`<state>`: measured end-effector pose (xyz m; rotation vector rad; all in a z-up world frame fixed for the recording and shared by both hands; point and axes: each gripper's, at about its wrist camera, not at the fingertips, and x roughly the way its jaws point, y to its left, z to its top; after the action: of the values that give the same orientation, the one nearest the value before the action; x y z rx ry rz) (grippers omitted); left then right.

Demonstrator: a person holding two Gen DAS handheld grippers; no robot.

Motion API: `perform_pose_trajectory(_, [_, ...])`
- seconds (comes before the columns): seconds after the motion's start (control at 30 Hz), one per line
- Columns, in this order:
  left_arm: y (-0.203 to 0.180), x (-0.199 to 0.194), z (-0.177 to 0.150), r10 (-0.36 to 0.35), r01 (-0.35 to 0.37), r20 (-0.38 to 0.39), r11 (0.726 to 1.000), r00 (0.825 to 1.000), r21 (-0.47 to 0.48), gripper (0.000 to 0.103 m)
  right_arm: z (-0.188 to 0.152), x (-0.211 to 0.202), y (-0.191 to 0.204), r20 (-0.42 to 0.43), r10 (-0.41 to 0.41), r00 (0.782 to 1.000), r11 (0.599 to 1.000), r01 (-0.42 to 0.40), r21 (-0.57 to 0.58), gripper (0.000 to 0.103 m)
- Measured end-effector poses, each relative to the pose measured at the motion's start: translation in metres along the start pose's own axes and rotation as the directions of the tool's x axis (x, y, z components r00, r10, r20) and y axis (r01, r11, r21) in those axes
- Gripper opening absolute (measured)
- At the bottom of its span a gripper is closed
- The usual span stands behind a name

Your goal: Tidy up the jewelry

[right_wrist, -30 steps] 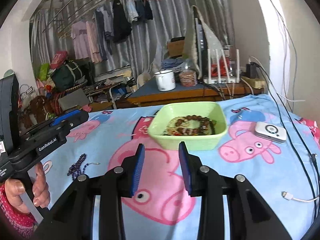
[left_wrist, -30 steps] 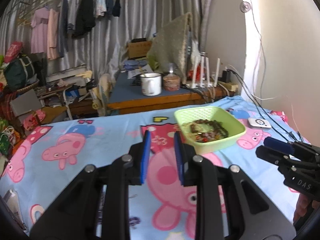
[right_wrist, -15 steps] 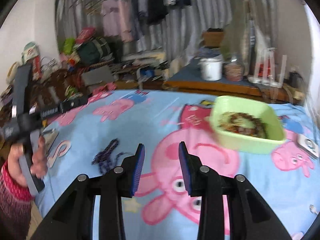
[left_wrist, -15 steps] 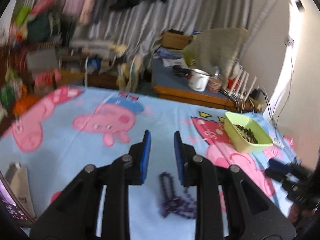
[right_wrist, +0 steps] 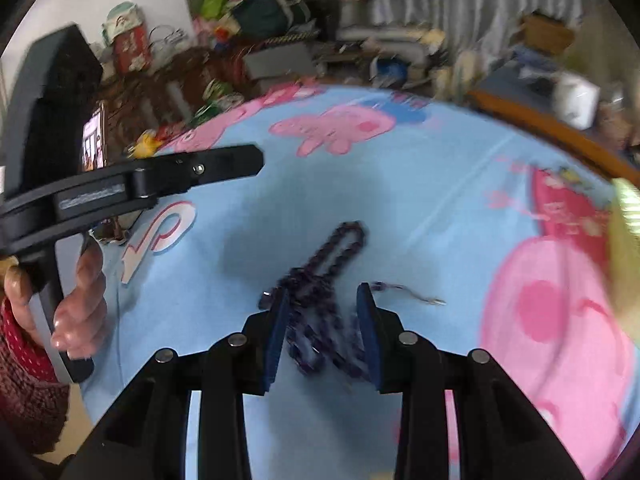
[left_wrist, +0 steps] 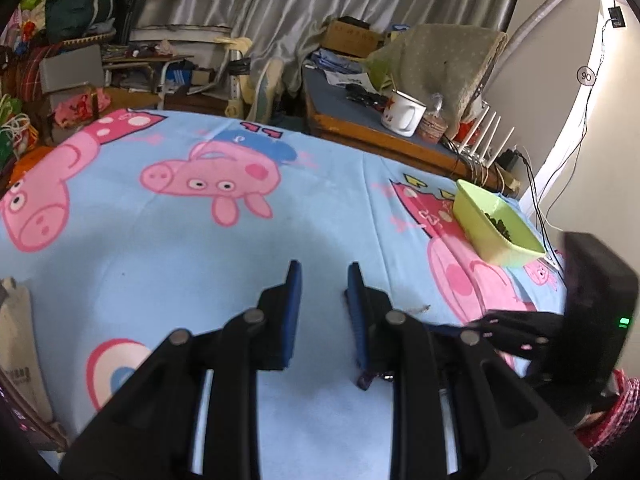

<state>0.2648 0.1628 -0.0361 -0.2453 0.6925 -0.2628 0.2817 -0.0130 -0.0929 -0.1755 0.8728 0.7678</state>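
A dark purple bead necklace (right_wrist: 320,292) lies in a heap on the blue cartoon-pig blanket (right_wrist: 420,208). My right gripper (right_wrist: 322,308) is open, low over the blanket, with the heap between its blue pads. My left gripper (left_wrist: 320,280) is open and empty above bare blanket; a bit of the necklace (left_wrist: 370,378) shows under its right finger. A green basket (left_wrist: 496,224) holding other bead jewelry stands at the blanket's far right. The right gripper's body (left_wrist: 560,328) shows at the right of the left wrist view; the left one (right_wrist: 132,184) at the left of the right wrist view.
A wooden desk (left_wrist: 384,136) with a white mug (left_wrist: 402,114) and a router stands behind the bed. Cables hang along the right wall. Cluttered shelves and bags lie beyond the far left edge. A cloth bag (left_wrist: 16,340) lies at the blanket's left edge.
Both grippers swung left, away from the green basket. The right gripper dropped down over the purple necklace, which now lies between its pads.
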Motion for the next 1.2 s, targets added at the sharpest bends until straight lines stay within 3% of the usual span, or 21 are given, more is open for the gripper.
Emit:
perform_pose_trajectory(0.07, [0.001, 0.000, 0.000, 0.007, -0.007, -0.003, 1.000, 1.000, 0.005, 0.022, -0.003, -0.004, -0.002, -0.014, 0.053, 0.998, 0.999, -0.053, 0.007, 0.000])
perform_pose_trajectory(0.27, [-0.006, 0.017, 0.000, 0.034, -0.031, -0.064, 0.998, 0.997, 0.047, 0.022, -0.036, -0.038, -0.017, -0.010, -0.023, 1.000, 1.000, 0.023, -0.006, 0.000])
perform_pose_trajectory(0.43, [-0.017, 0.033, -0.005, 0.013, -0.006, -0.103, 0.998, 0.995, 0.063, 0.022, -0.071, -0.085, -0.069, 0.039, -0.071, 0.997, 0.985, 0.064, 0.159, 0.000])
perform_pose_trajectory(0.53, [-0.022, 0.039, -0.006, 0.010, -0.002, -0.120, 0.998, 0.993, 0.060, 0.022, -0.083, -0.113, -0.098, 0.088, -0.091, 0.992, 0.963, 0.065, 0.262, 0.000])
perform_pose_trajectory(0.7, [-0.045, 0.046, -0.007, -0.037, 0.049, -0.142, 0.996, 0.989, 0.076, 0.022, -0.101, -0.141, -0.134, 0.130, -0.197, 0.972, 0.911, 0.133, 0.391, 0.000])
perform_pose_trajectory(0.83, [-0.077, 0.054, -0.013, -0.079, 0.104, -0.174, 0.985, 0.982, 0.138, 0.022, -0.113, -0.147, -0.134, 0.156, -0.213, 0.964, 0.909, 0.137, 0.393, 0.003])
perform_pose_trajectory(0.9, [-0.096, 0.060, -0.018, -0.122, 0.157, -0.210, 0.974, 0.970, 0.161, 0.022, -0.120, -0.146, -0.130, 0.152, -0.193, 0.969, 0.918, 0.123, 0.378, 0.015])
perform_pose_trajectory(1.07, [-0.137, 0.073, -0.027, -0.219, 0.278, -0.284, 0.942, 0.933, 0.189, 0.022, -0.115, -0.136, -0.116, 0.119, -0.198, 0.973, 0.945, 0.157, 0.286, 0.015])
perform_pose_trajectory(1.13, [-0.152, 0.083, -0.029, -0.247, 0.319, -0.332, 0.931, 0.910, 0.180, 0.022, -0.111, -0.132, -0.115, 0.105, -0.212, 0.972, 0.946, 0.176, 0.273, 0.015])
perform_pose_trajectory(1.2, [-0.162, 0.091, -0.031, -0.254, 0.334, -0.358, 0.925, 0.899, 0.182, 0.022, -0.112, -0.133, -0.119, 0.102, -0.224, 0.969, 0.941, 0.187, 0.282, 0.015])
